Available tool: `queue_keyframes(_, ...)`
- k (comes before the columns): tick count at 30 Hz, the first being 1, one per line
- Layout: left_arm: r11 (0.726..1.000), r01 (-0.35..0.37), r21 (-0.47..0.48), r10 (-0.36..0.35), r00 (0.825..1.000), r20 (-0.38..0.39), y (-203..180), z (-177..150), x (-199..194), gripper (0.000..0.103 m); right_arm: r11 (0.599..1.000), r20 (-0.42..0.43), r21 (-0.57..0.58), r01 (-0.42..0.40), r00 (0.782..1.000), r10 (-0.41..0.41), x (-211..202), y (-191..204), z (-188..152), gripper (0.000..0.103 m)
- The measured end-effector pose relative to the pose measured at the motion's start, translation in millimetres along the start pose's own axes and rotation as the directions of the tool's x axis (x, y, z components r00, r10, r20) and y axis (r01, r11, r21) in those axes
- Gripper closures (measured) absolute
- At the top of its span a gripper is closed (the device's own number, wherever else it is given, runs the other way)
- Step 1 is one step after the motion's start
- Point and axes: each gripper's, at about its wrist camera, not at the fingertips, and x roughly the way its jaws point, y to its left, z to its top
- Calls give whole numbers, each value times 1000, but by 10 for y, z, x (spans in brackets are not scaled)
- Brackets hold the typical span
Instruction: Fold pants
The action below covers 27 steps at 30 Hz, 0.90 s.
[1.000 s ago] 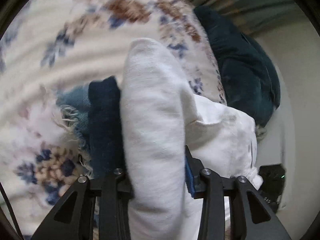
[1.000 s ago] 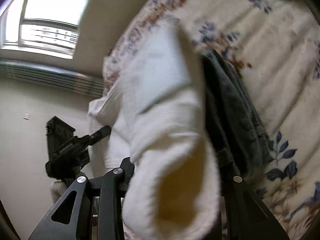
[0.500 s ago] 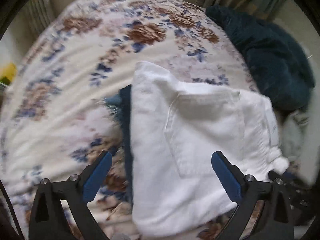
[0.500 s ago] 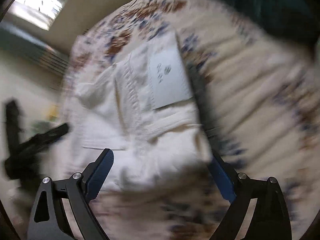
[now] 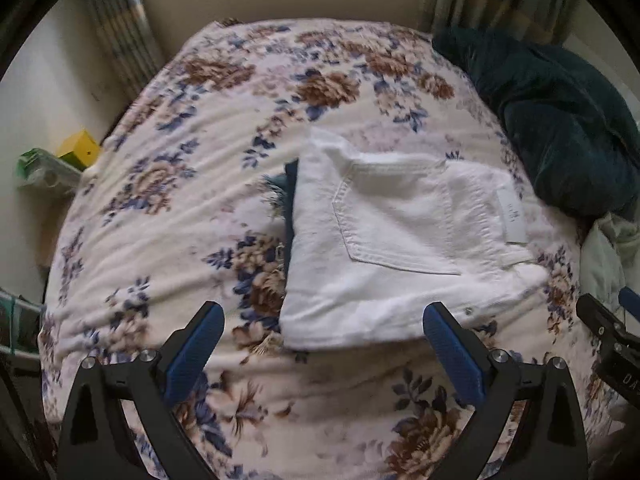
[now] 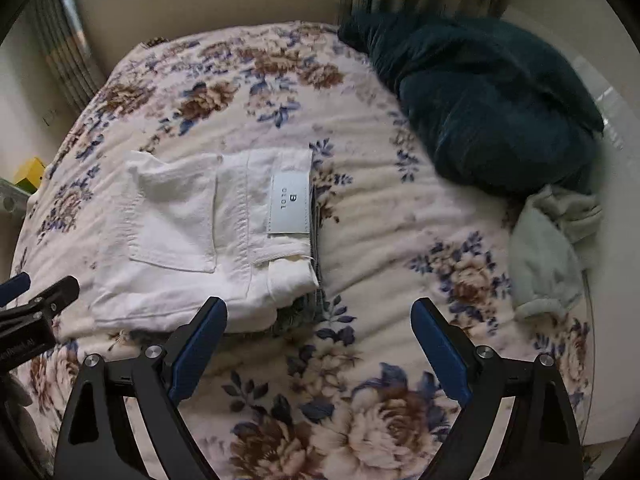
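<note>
Nearest the cameras, both tools hung above the flowered bedspread (image 5: 168,216) with their blue-padded fingers spread wide and nothing between them — the left gripper (image 5: 324,340) just short of the near edge of the folded cloth, the right gripper (image 6: 318,330) a little to the right of that same edge. Just beyond them lay the white pants (image 5: 396,240), folded into a flat rectangle with a back pocket facing up and a pale label (image 6: 290,204) near the waistband. They rested on top of a darker folded garment (image 5: 290,208) — only its edge showed, along the left side in the left view and along the right side and near corner in the right view. Farther back and to the right, a dark teal blanket (image 6: 484,104) lay bunched on the bed, with a pale grey-green cloth (image 6: 548,248) crumpled beside it.
</note>
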Motion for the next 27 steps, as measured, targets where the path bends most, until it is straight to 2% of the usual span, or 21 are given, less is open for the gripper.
queue_keyframes(8, 999, -38, -23, 40, 992, 119, -76, -385, -1213, 1, 1000, 79, 13, -27, 997, 26, -1110, -126, -359, 8)
queue_keyframes(14, 999, -41, -1, 41, 982, 186, -67, -820, -2113, 1, 1000, 174, -1, -1, 985, 1, -2150, -146, -753, 8)
queue_keyframes(21, 1000, -4, 12, 1, 967, 254, 58, -1387, -3087, 1, 1000, 266, -1, 3, 964, -3, -3415, -166, -1388, 8)
queue_keyframes(27, 999, -21, 49, 5, 954, 301, 189, -1930, -3867, 1, 1000, 325, 14, -3, 946, -1, -4411, -152, -2077, 8)
